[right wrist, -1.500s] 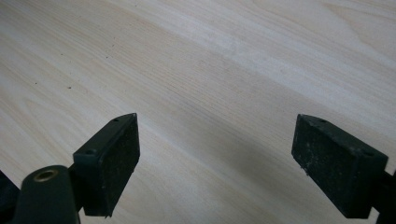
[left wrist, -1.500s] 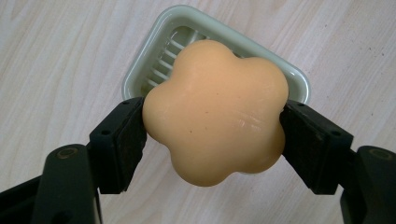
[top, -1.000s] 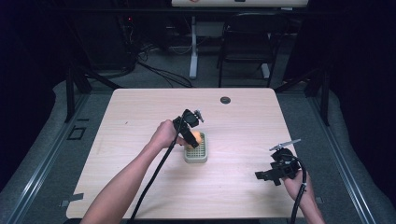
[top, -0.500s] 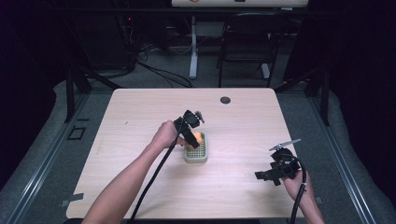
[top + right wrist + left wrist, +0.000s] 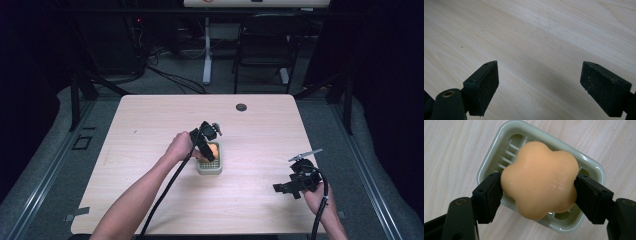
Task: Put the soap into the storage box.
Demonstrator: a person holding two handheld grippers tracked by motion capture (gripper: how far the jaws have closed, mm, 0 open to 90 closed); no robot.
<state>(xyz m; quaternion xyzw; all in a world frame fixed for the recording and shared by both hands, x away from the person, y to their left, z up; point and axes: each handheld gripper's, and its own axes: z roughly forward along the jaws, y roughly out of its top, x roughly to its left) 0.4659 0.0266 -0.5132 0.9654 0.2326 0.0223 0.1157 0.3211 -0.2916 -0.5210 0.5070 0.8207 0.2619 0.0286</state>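
Orange flower-shaped soap (image 5: pixel 539 179) sits clamped between the two jaws of the left claw (image 5: pixel 537 192), held just above a pale green soap dish (image 5: pixel 592 166) near the middle of the desk (image 5: pixel 150 125). Whether soap touches dish: cannot tell. Right claw (image 5: pixel 540 85) well apart near the desk's right front corner, jaws spread wide over bare wood, holding nothing.
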